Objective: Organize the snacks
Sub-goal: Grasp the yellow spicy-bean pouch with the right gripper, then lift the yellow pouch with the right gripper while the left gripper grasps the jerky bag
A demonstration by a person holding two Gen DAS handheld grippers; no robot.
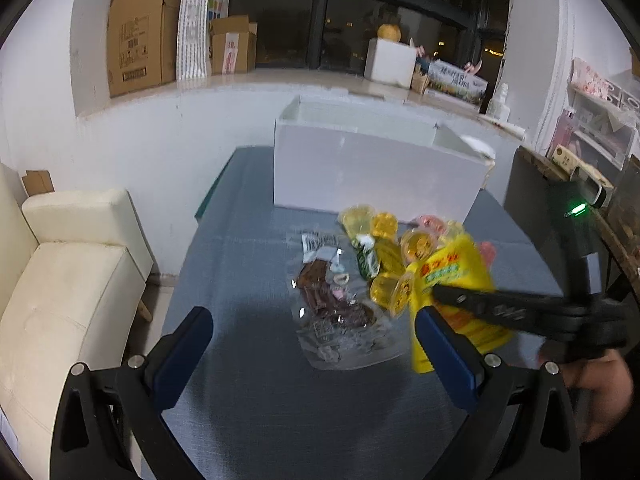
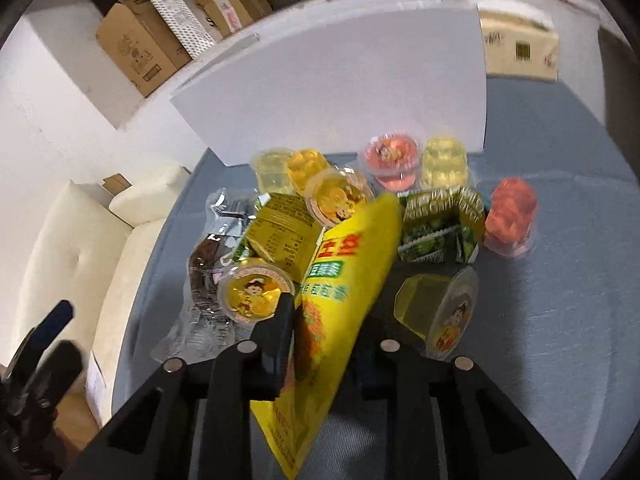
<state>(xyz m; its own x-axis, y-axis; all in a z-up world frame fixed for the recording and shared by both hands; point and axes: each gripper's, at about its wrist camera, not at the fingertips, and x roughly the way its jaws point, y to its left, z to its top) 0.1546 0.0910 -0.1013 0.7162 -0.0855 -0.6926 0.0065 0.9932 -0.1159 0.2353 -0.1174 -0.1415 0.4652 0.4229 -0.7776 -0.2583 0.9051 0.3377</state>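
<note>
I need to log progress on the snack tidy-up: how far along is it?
Early. Done: nothing visibly sorted, and the white box's inside is hidden. In hand: the right gripper is clamped on the yellow snack bag; the left gripper is open. Left: jelly cups, green packets and the clear pouch on the table.
</note>
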